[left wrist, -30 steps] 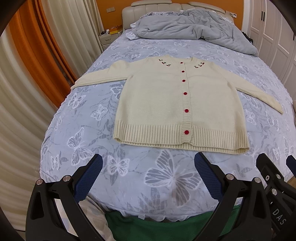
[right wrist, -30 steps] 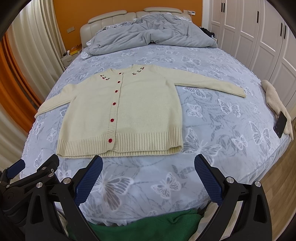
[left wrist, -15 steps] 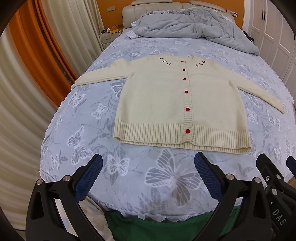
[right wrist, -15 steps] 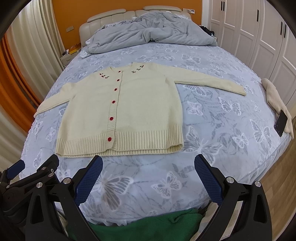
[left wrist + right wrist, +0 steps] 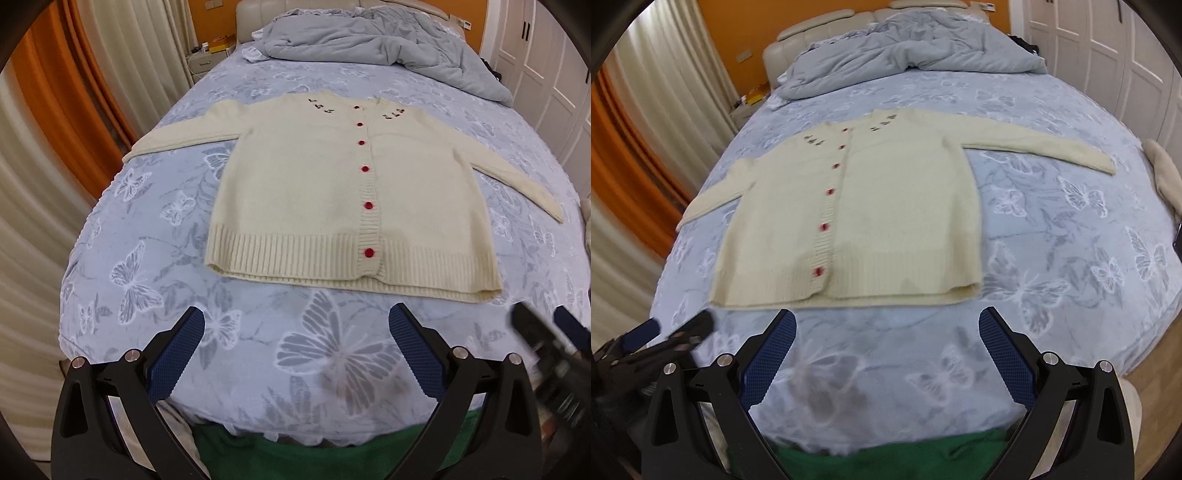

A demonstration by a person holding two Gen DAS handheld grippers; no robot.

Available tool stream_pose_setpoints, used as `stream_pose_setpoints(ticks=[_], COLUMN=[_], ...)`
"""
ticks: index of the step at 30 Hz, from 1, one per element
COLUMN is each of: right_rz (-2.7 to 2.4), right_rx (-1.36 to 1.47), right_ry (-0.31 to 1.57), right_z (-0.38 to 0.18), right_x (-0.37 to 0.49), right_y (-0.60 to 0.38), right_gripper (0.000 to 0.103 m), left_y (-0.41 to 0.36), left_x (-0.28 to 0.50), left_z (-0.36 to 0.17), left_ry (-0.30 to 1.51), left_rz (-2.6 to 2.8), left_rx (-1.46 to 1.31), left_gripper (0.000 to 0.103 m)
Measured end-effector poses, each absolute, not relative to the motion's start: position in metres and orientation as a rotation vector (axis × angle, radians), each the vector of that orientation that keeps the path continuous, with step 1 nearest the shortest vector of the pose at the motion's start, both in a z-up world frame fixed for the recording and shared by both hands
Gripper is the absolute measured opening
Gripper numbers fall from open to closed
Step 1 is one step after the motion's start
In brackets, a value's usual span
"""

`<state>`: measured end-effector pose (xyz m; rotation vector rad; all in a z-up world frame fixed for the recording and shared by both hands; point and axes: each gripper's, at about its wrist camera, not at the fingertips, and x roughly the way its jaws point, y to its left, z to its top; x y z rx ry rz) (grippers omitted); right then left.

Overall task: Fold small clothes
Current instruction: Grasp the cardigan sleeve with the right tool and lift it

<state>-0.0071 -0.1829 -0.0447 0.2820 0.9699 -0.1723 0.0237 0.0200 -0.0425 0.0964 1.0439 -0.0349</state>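
Note:
A cream knitted cardigan [image 5: 314, 192] with red buttons lies flat and face up on the bed, both sleeves spread out to the sides; it also shows in the right wrist view [image 5: 886, 214]. My left gripper [image 5: 295, 332] is open and empty above the bed's near edge, just short of the cardigan's ribbed hem. My right gripper [image 5: 886, 332] is open and empty, also just short of the hem, toward its right half. Each gripper shows blurred at the edge of the other's view.
The bed [image 5: 140, 236] has a blue butterfly-print cover. A grey duvet [image 5: 369, 40] is bunched at the headboard. Curtains hang at the left [image 5: 55, 129], white wardrobe doors stand at the right [image 5: 1108, 55]. A cream cloth [image 5: 1167, 173] lies at the bed's right edge.
Both grippers have moved forward toward the cardigan's hem, so it looks larger and closer. The right view has tilted and blurred. Both jaws stay open.

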Motion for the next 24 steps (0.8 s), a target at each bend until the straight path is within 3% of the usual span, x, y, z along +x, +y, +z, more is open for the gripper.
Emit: stream_pose_setpoints(ticks=[15,24], right_rz=[-0.487,-0.627], right_rx=[0.701,1.061], right_ry=[0.830,0.730], right_z=[-0.115,-0.175], right_x=[0.112,0.164], right_y=[-0.498,-0.623], right_gripper=[0.095,0.098], left_y=[0.046,0.034], left_x=[0.107,0.134], left_z=[-0.101,-0.134], left_ry=[1.022,1.076], left_rz=[0.067,0.045], left_rx=[-0.072,-0.118], left_gripper=[0.098,0.098])
